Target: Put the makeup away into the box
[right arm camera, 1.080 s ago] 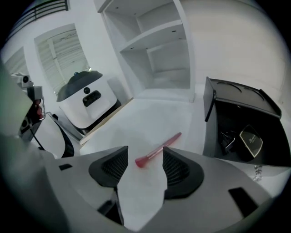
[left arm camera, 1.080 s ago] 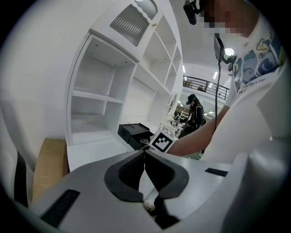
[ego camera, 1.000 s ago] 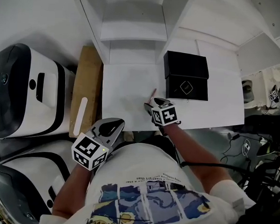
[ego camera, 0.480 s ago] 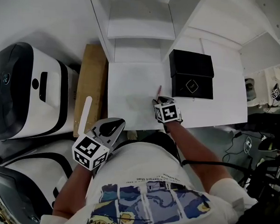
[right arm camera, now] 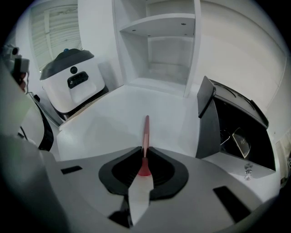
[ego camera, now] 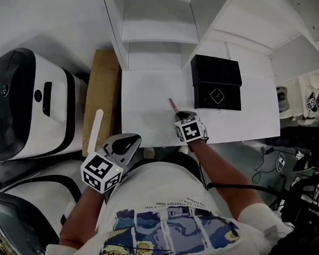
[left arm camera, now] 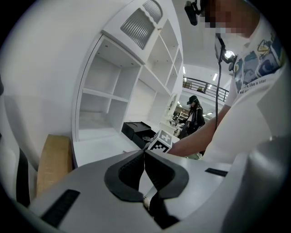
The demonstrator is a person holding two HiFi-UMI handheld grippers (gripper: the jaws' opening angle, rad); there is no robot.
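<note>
**Makeup pencil held left of the black box**

Far left of the black box (ego camera: 217,84), off the near edge of the white table (ego camera: 145,97): left gripper (ego camera: 128,142), jaws pressed together with nothing between them.

Just left of the box's front corner: pink makeup pencil (ego camera: 172,105), slim, pointing away from the person. Its near end was pinched in the right gripper (ego camera: 179,116), whose jaws had just been closing onto it.

The box stood open on the table.

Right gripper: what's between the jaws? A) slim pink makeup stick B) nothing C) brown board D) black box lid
A: the right gripper's jaws, which have just been closing, pinch the slim pink makeup stick, whose far end pokes out ahead of them.
</note>
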